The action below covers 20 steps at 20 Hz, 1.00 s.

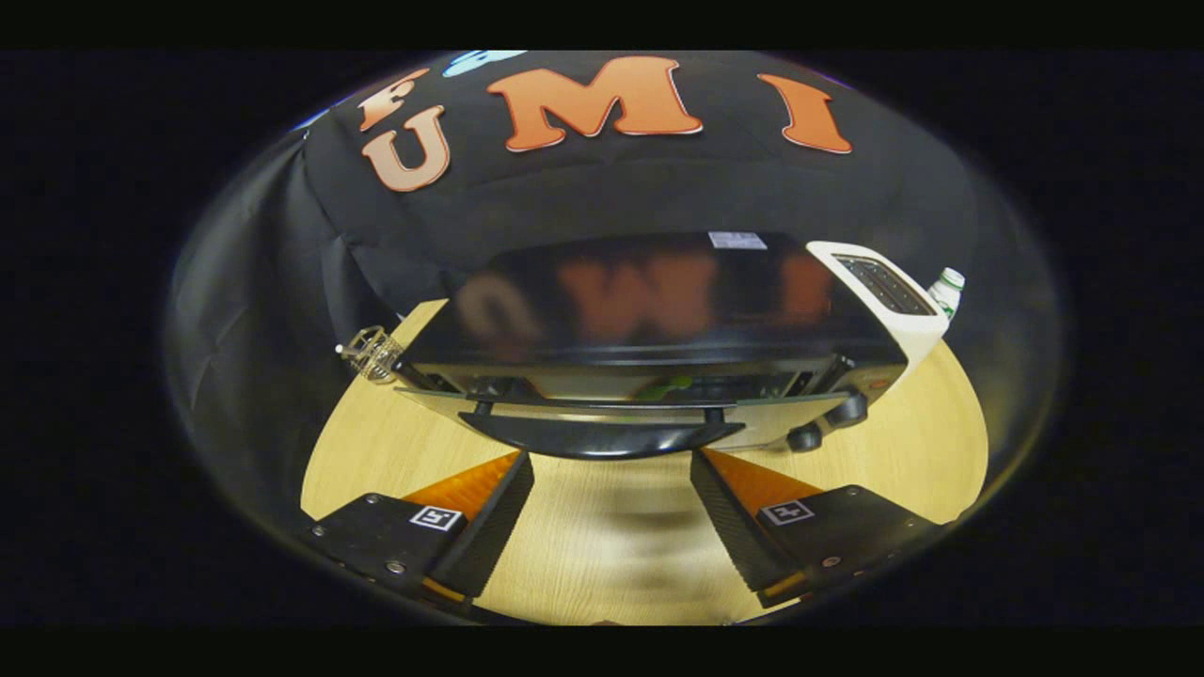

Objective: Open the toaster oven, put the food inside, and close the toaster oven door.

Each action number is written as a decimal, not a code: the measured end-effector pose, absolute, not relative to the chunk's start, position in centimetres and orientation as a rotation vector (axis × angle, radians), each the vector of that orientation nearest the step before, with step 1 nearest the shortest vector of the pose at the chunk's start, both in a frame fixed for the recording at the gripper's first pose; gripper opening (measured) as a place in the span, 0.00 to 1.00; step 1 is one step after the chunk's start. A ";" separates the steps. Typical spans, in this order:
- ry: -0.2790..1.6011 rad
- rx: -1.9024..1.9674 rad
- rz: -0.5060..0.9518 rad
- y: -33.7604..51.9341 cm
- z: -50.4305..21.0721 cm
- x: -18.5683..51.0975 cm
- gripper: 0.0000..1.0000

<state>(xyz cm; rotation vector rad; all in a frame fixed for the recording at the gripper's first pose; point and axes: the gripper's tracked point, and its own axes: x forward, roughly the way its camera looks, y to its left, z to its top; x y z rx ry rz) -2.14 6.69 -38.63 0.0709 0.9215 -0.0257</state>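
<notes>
We see the gripper (611,489) with its fingers spread wide and nothing between them, hovering over the wooden table (602,555). Just ahead of the fingertips is the toaster oven (649,329), its dark handle (602,437) nearest us and its door ajar at the top. A white toaster (894,296) stands beside the oven.

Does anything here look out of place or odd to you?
Nothing stands out. The toaster oven sits squarely on the wooden table, its door handle just ahead of the open tool. A white toaster and a bottle stand upright beside it.
</notes>
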 end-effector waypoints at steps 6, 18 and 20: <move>0.903 0.079 -0.009 6.8 -37.7 -1.6 0.99; 0.489 -0.041 -0.072 -1.5 -21.2 -0.4 0.99; 0.393 -0.076 -0.101 -3.2 -17.0 0.0 0.99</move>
